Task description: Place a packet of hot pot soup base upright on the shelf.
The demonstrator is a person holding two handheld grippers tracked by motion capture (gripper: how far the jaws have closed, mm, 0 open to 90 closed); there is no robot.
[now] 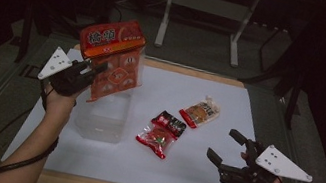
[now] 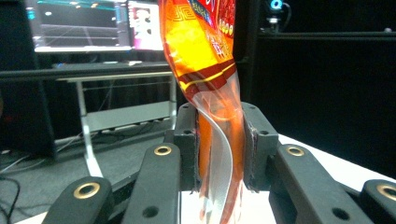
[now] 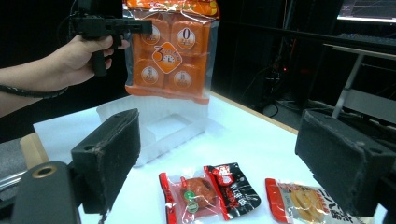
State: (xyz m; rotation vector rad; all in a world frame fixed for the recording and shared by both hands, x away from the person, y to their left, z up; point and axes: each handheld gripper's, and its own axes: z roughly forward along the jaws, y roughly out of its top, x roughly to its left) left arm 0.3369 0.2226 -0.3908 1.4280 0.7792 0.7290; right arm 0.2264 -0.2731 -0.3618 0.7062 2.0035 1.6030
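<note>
While clamping the orange snack bag (image 1: 112, 57) by its side seam, holding it up in the air with the left gripper (image 1: 96, 67), pads (image 2: 187, 140) pressing flat on the clear film edge from both sides. Hanging the bag with its long axis roughly upright, slightly tilted, orange top band uppermost. Hovering it over the far end of the clear plastic tub (image 1: 99, 123), the tub's open mouth lying directly below the bag's lower edge and apart from it; so judging the coming move as a lowering, straight down and a little toward the near side.

Resting the right gripper (image 1: 223, 143) low near the right front of the white table (image 1: 235, 99), black jaws standing wide apart and grasping nothing, well apart from the bag and the tub; counting the left hand as far the nearer.

Leaving two small packets flat between tub and right gripper: a red-and-black packet (image 1: 162, 133), and a pale orange packet (image 1: 200, 111) just beyond it.

Making out large white Chinese characters on the bag's top band, too coarse for reading with certainty. Reading, in the right gripper view, a "0" and a "3" beside a clock face on the square inner packs behind the bag's clear window. Finding the print on both small packets too blurred for reading.
</note>
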